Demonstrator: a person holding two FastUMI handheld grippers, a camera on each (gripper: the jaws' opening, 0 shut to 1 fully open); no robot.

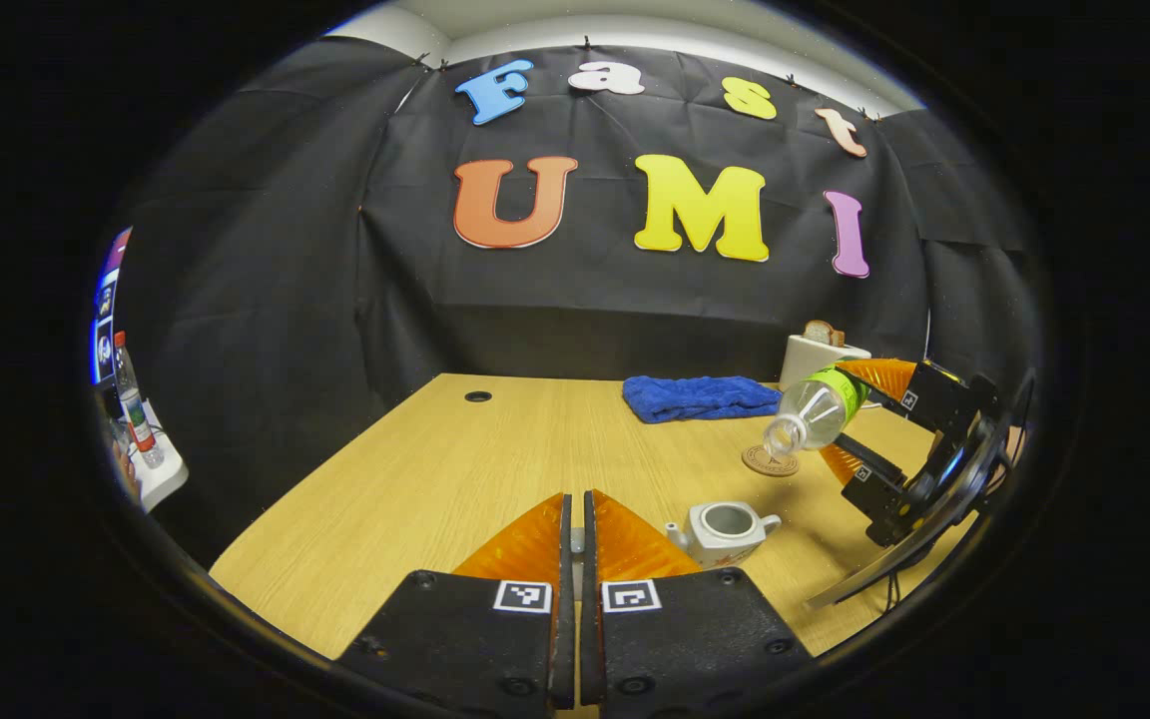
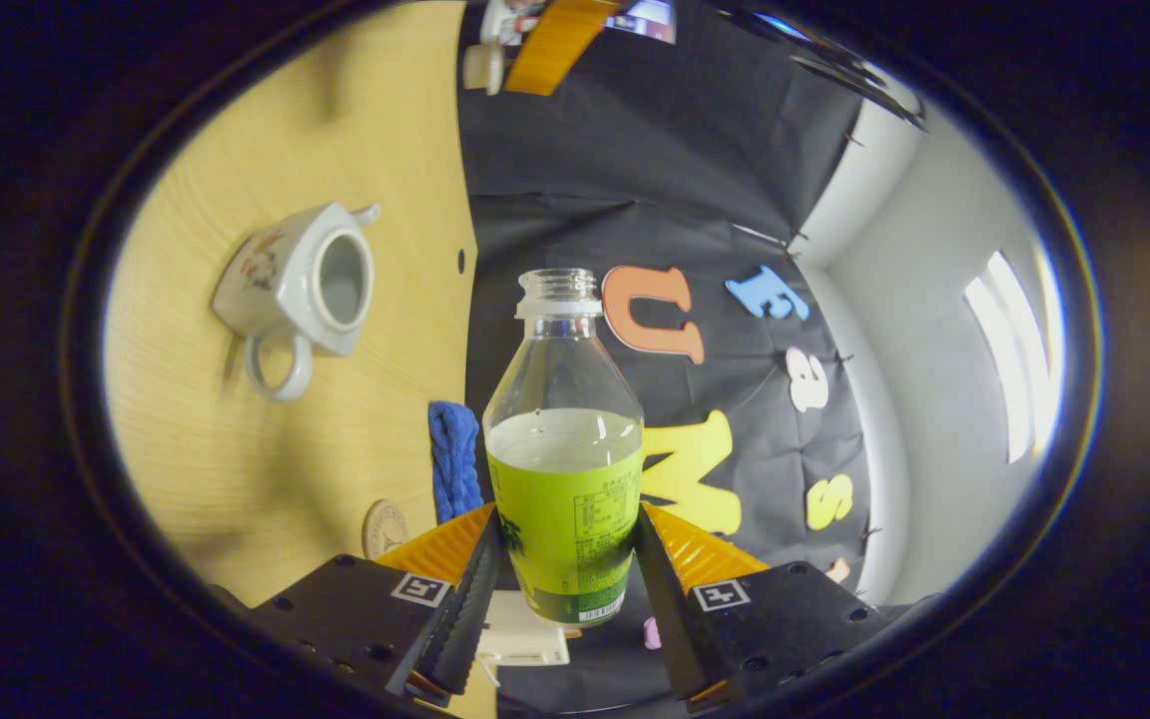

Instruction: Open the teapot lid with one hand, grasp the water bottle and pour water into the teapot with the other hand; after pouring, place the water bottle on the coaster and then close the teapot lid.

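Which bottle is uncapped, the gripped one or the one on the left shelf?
The green-labelled water bottle in the right gripper: bare open neck. The shelf bottle has a red cap.

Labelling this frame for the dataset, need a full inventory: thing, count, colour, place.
Light wooden table: 1, tan, booth floor.
White ceramic teapot: 1, lid off, table right of the left claw.
Clear plastic water bottle with green label: 1, uncapped, tilted, neck above the coaster.
Round brown coaster: 1, table, behind teapot.
Folded blue towel: 1, table rear.
White toaster with bread: 1, rear right.
Second clear bottle with red label: 1, far left, off the table.
Left claw: fingers nearly together on something small.
Right claw: clamped on the water bottle.
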